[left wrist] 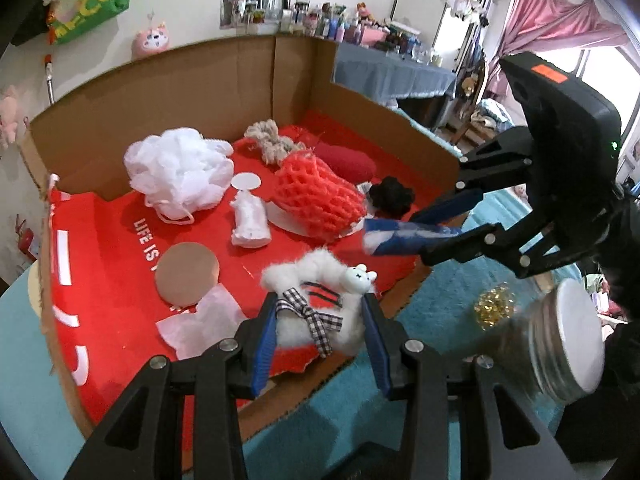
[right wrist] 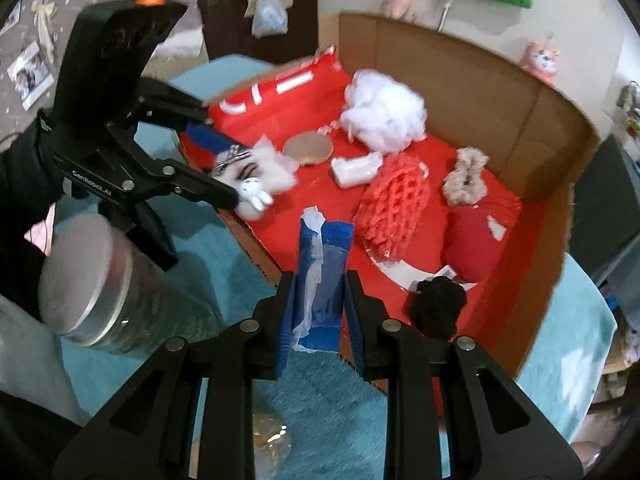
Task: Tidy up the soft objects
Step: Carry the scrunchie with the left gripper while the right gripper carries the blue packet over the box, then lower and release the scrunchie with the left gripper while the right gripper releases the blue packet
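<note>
Overhanging box edge [left wrist: 404, 292]: both grippers loaded.

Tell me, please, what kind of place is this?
Probably a lived-in bedroom at home: pink curtains at a window, a plush toy on the wall, a shelf of bottles behind the cardboard box.

The right gripper [right wrist: 318, 312] clamped a blue tissue pack [right wrist: 322, 280]; the left gripper [right wrist: 236, 184] gripped a white plush [right wrist: 264, 176] over the box [right wrist: 460, 68].

"LIFE IS" on the red liner [left wrist: 120, 240] — "GenRobot.AI" on the left claw [right wrist: 236, 196]
</note>
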Tool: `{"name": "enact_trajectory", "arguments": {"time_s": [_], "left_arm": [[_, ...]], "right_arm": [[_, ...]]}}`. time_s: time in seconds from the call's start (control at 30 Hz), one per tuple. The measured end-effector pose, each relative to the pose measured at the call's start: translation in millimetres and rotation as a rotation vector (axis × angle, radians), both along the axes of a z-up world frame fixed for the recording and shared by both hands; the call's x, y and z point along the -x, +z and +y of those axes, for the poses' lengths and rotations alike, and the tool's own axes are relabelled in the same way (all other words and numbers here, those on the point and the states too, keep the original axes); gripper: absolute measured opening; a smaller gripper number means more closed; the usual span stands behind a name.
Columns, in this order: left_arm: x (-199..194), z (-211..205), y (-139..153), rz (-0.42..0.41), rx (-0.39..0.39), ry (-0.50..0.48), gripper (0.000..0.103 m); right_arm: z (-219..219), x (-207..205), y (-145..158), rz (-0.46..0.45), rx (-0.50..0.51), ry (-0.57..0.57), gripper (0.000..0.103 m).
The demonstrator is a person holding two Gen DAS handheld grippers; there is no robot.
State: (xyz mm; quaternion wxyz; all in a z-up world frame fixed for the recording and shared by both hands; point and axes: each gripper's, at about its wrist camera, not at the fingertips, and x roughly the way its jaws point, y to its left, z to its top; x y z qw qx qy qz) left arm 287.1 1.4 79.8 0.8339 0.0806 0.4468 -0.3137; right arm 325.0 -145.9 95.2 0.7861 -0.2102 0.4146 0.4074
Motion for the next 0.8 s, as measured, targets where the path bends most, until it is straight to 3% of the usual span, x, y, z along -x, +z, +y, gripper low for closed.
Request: {"name": "enact_trajectory", "arguments": {"time_s": [0.37,0.8], "left_arm": [[-26,-6,-12,0.086,-0.062,0.031,0.043],[-46,-18,-22,0.121,-0.145,0.011,0.043]], "right_arm": [[16,-32,-17,0.097,0.126,0.062,0.023],[25,-41,-28,0.092,0.209,0.039,0.023]]}}
